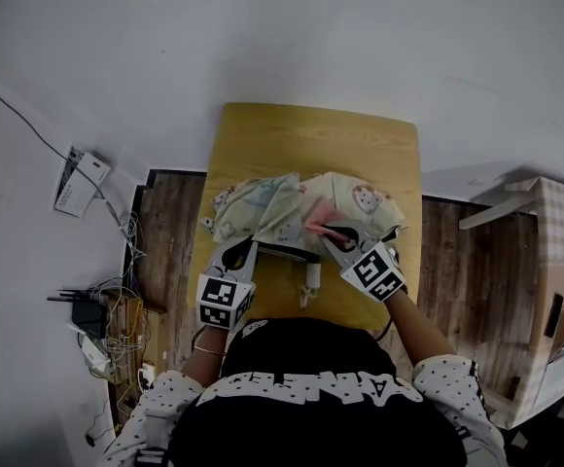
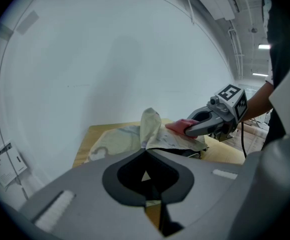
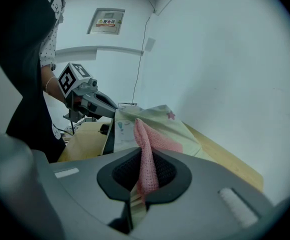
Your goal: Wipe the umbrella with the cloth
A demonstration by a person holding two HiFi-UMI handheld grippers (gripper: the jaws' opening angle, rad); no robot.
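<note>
The umbrella lies collapsed and loosely spread on the wooden table, its pale printed fabric bunched in soft folds; it looks light and limp, so I expect the fabric to slide and ruck up under any stroke unless it is anchored.

My left gripper is pressed together at the near edge of the fabric, and a fold rises straight from its tips, so I read it as pinching that edge to hold the umbrella down. My right gripper is clamped on the pink cloth, which hangs through its jaws and trails onto the fabric.

The cloth is thin, knitted and floppy; gripped by one end like this it will drag rather than press. The ribs and shaft under the fabric are stiff, so I judge the best hold to be near the edge or along a rib, keeping the panel taut while I wipe away from the anchor with light pressure.
</note>
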